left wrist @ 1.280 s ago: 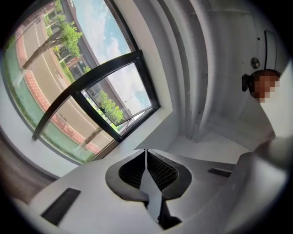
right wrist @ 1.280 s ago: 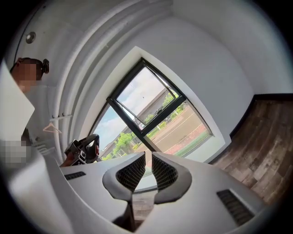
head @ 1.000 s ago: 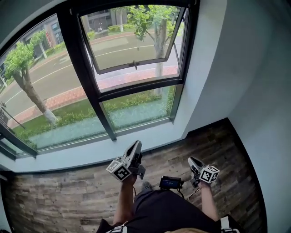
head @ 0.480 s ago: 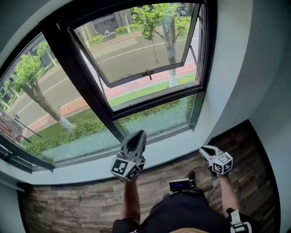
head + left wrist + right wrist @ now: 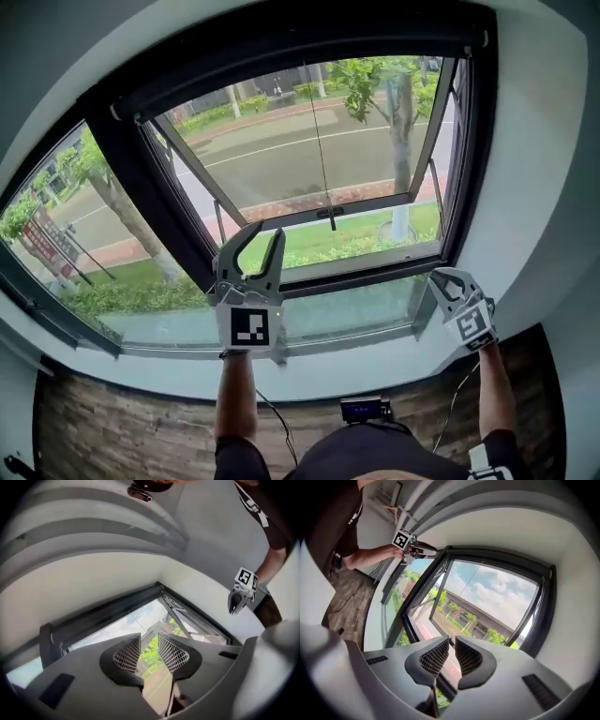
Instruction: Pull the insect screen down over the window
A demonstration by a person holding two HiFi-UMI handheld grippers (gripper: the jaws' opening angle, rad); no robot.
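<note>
The window (image 5: 281, 178) has a black frame and an outward-tilted sash (image 5: 309, 217). The insect screen sits rolled up in the dark housing (image 5: 309, 45) along the top. Its thin pull cord (image 5: 317, 131) hangs down the middle of the opening. My left gripper (image 5: 261, 234) is raised in front of the lower sash, below and left of the cord's end. Its jaws have just been opening and nothing is between them (image 5: 149, 644). My right gripper (image 5: 439, 277) is near the window's lower right corner, shut on nothing (image 5: 451, 641).
A white sill (image 5: 309, 361) runs under the window, with wood flooring (image 5: 112, 431) below it. White walls (image 5: 553, 187) flank the opening. A fixed pane (image 5: 84, 244) lies to the left. The person's arms (image 5: 234, 394) reach forward.
Both grippers have risen from near the floor to window height. The left jaws went from shut to open. The view has tilted up, so the screen housing now shows.
</note>
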